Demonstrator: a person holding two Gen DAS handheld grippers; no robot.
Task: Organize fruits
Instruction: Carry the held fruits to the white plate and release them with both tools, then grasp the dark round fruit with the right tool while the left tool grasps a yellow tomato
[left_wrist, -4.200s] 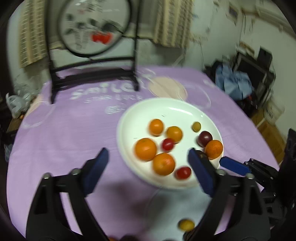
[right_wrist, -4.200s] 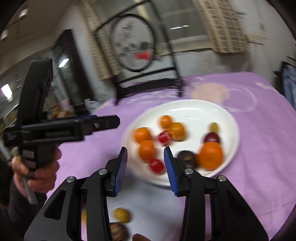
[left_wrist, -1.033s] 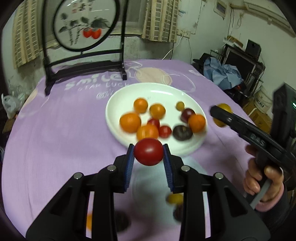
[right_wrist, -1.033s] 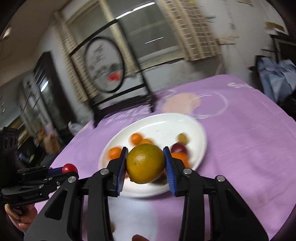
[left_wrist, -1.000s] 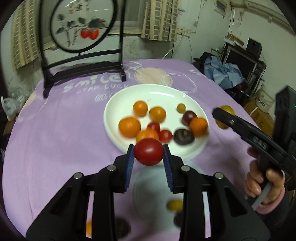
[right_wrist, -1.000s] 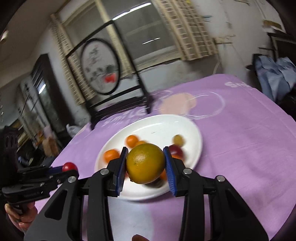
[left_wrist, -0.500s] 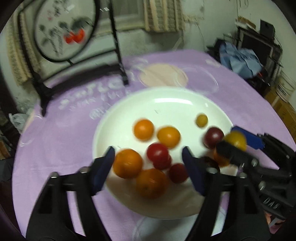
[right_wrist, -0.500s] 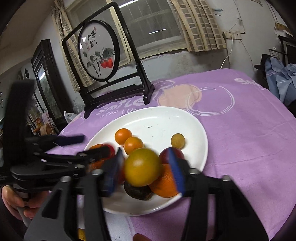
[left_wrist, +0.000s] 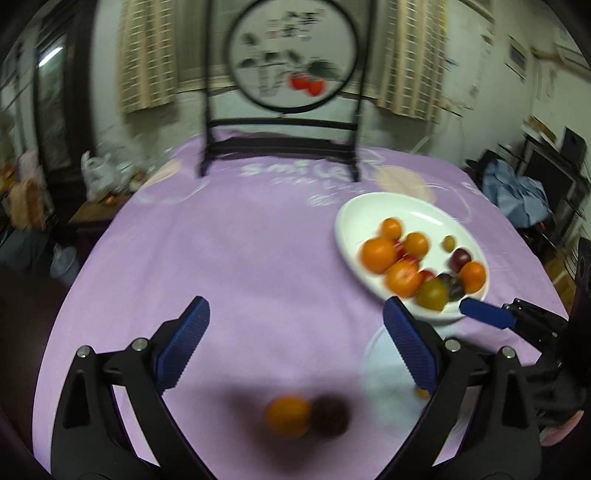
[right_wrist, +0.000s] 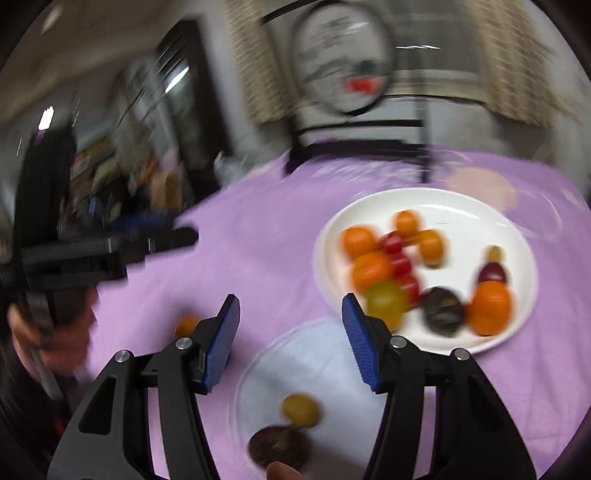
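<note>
A white plate (left_wrist: 384, 210) (right_wrist: 476, 206) on the purple tablecloth holds several oranges, red tomatoes, dark plums and a yellow-green fruit (left_wrist: 432, 294) (right_wrist: 386, 301). My left gripper (left_wrist: 295, 347) is open and empty, above an orange (left_wrist: 289, 415) and a dark fruit (left_wrist: 330, 415) lying on the cloth. My right gripper (right_wrist: 291, 339) is open and empty, above a small yellow fruit (right_wrist: 301, 410) and a dark fruit (right_wrist: 279, 445) on a pale round print (right_wrist: 317, 365). A small orange (right_wrist: 185, 325) lies left of it.
A black stand with a round painted panel (left_wrist: 291, 59) stands at the table's far side. The table edge curves round at left and right. Clutter and a blue cloth (left_wrist: 517, 188) lie beyond the right edge.
Both grippers have opened and let go their fruit: the red tomato and the yellow-green fruit now lie on the plate. Both have drawn back and swung left.
</note>
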